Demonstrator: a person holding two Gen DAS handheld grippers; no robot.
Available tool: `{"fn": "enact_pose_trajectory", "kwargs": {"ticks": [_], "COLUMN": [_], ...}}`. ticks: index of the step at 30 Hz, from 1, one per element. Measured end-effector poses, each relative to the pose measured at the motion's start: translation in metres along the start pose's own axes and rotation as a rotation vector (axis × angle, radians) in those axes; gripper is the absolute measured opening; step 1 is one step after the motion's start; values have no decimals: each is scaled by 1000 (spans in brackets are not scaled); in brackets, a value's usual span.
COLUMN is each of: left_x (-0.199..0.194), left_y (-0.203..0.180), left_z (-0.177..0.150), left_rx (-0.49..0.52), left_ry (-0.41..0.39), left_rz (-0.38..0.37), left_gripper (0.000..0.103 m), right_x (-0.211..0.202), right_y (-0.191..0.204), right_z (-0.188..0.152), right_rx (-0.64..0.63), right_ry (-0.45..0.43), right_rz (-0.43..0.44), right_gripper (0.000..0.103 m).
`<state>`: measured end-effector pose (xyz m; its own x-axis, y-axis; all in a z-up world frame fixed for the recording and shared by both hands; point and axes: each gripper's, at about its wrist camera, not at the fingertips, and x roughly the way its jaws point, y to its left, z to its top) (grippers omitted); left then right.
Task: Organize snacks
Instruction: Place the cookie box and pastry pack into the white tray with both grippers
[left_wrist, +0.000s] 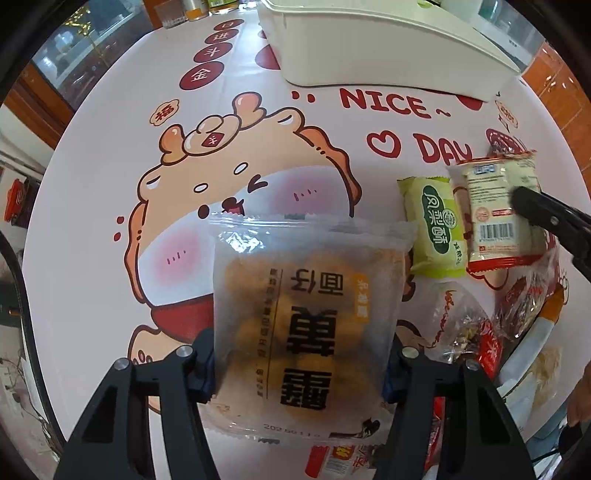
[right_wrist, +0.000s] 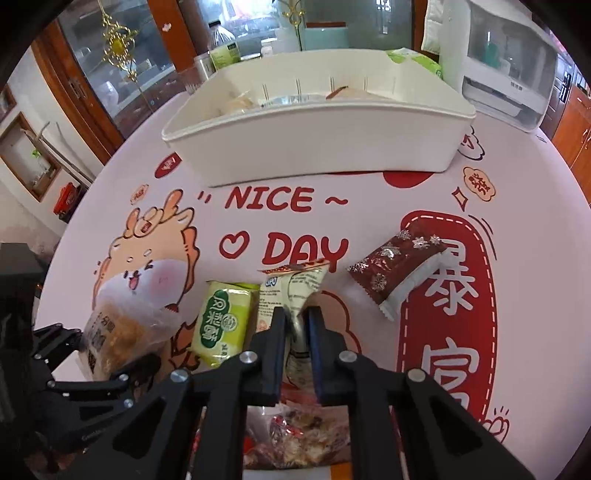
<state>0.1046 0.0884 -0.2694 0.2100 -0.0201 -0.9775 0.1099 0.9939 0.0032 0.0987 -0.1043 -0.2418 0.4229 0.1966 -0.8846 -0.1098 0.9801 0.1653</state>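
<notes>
The left gripper (left_wrist: 299, 365) had its jaws clamped on the sides of a frosted bread packet (left_wrist: 308, 325), which stood out ahead of them over the cartoon-printed tabletop (left_wrist: 110, 229). The right gripper (right_wrist: 297, 354) had its jaws pinched together on a cream wafer packet with red edges (right_wrist: 291, 295), whose crumpled upper end rose just beyond their tips. Just left of the right jaws lay a green pineapple-cake packet (right_wrist: 221, 325), touching the wafer packet. Ahead and to the right of them, apart from the others, lay a dark red snowflake-patterned packet (right_wrist: 399, 266). Well beyond both pairs of jaws sat a white storage bin (right_wrist: 317, 147) with some items already inside. Beneath the right jaws lay clear bags of mixed snacks (right_wrist: 295, 432).
</notes>
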Motion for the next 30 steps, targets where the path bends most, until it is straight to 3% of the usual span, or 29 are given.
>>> {"fn": "enact_pose_trajectory", "kwargs": {"ticks": [11,21,30], "left_x": [-49,-97,-128], "left_y": [-5,-25,-34], "left_z": [11,36,61], "left_rx": [-13,-6,16], "left_ry": [-87,-198,-262], "left_rz": [-34,-105,-149], "left_gripper": [60,60,60], "right_x": [-54,-103,-134], "right_y": [-20,-49,-57], "right_z": [9,16,33], "right_rx": [57,113,116], "right_ry": [-102,-200,-269], "right_rz": [29,110,107], "right_gripper": [11,11,11]}}
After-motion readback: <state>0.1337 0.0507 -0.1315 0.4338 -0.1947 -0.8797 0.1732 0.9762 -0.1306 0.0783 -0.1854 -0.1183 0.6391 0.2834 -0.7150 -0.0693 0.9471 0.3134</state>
